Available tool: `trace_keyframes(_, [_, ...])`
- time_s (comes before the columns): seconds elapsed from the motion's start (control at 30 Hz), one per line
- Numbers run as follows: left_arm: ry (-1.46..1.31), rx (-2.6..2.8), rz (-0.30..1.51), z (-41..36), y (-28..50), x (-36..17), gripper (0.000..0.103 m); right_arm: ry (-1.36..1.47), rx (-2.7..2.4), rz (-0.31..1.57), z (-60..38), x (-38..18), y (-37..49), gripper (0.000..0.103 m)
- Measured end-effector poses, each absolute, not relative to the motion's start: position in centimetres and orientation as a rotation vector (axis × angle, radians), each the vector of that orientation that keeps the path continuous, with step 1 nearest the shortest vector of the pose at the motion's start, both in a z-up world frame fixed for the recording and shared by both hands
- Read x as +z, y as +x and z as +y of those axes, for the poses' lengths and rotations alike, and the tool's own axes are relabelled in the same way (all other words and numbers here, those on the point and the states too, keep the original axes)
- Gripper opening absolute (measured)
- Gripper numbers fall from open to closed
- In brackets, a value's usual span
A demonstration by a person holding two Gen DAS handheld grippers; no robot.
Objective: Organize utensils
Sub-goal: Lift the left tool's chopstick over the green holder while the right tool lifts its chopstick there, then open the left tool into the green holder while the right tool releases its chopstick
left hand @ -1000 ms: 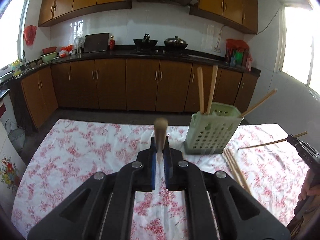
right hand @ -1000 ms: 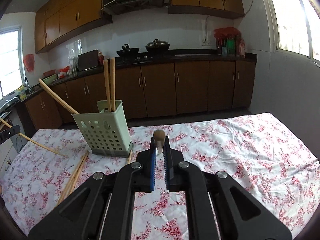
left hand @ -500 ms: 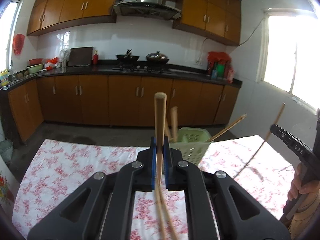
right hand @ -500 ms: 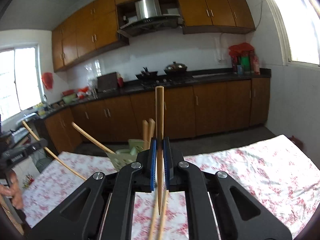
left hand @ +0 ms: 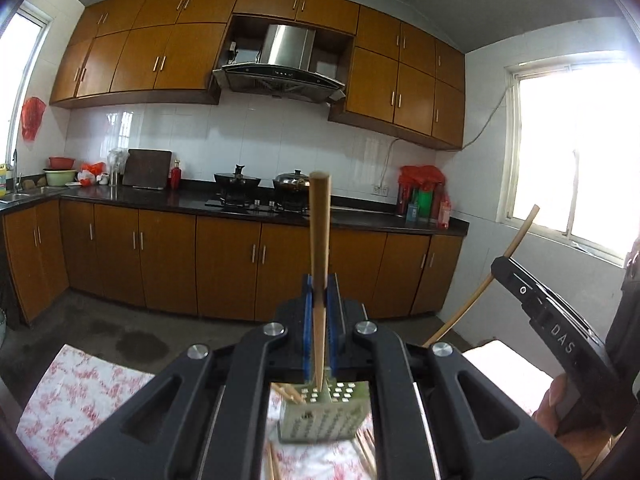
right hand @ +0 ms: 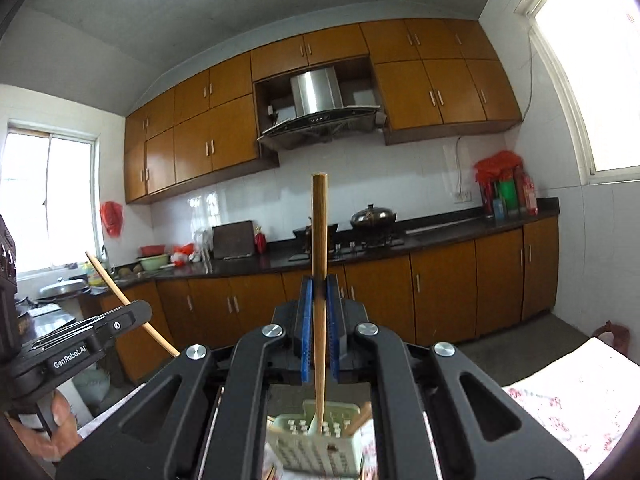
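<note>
The left gripper [left hand: 320, 292] is clamped on a wooden chopstick [left hand: 319, 240], its blue pads pressed tight against the shaft; the stick stands close to upright, blunt end toward twelve o'clock and thin tip toward six, just above the pale green perforated utensil holder [left hand: 320, 416] seen through the gap in the gripper's frame. The holder stands on a table under a red-and-white floral cloth [left hand: 80, 396], with more chopsticks lying on the cloth at its foot [left hand: 362, 454]. At three o'clock in the left wrist view the right gripper [left hand: 505, 263] shows with a hand [left hand: 560, 412] on its grip. From its own camera the right gripper [right hand: 319, 300] is likewise closed on a second chopstick [right hand: 319, 240], held upright, tip just above the holder [right hand: 316, 444], where other sticks already lean inside [right hand: 360, 418]. At nine o'clock there the left gripper [right hand: 138, 312] carries its stick slanting toward eleven o'clock
</note>
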State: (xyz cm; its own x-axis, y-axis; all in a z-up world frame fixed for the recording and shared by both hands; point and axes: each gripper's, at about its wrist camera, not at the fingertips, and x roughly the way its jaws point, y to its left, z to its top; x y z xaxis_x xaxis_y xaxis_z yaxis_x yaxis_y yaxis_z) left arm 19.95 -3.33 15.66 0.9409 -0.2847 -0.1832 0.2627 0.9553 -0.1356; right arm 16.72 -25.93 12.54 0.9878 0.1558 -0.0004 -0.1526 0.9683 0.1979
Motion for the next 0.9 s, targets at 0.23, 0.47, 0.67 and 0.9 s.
trace_keyframes(0.23, [-0.127,-0.258,0.252,-4.4,24.6,11.5,0.008,0.223,0.131,0.106,-25.5,9.0,20.3,0.008])
trace_keyframes(0.47, [-0.149,-0.267,0.297,-3.7,26.0,9.7,0.011,0.233,0.154,0.187,-25.5,7.7,20.4,0.012])
trace_keyframes(0.67, [-0.156,-0.247,0.27,-2.2,24.3,10.9,0.024,0.229,0.147,0.165,-26.3,9.2,18.4,0.032])
trace_keyframes(0.9, [-0.14,-0.183,0.294,0.9,19.4,10.8,0.035,0.193,0.084,0.218,-28.6,9.3,14.5,0.039])
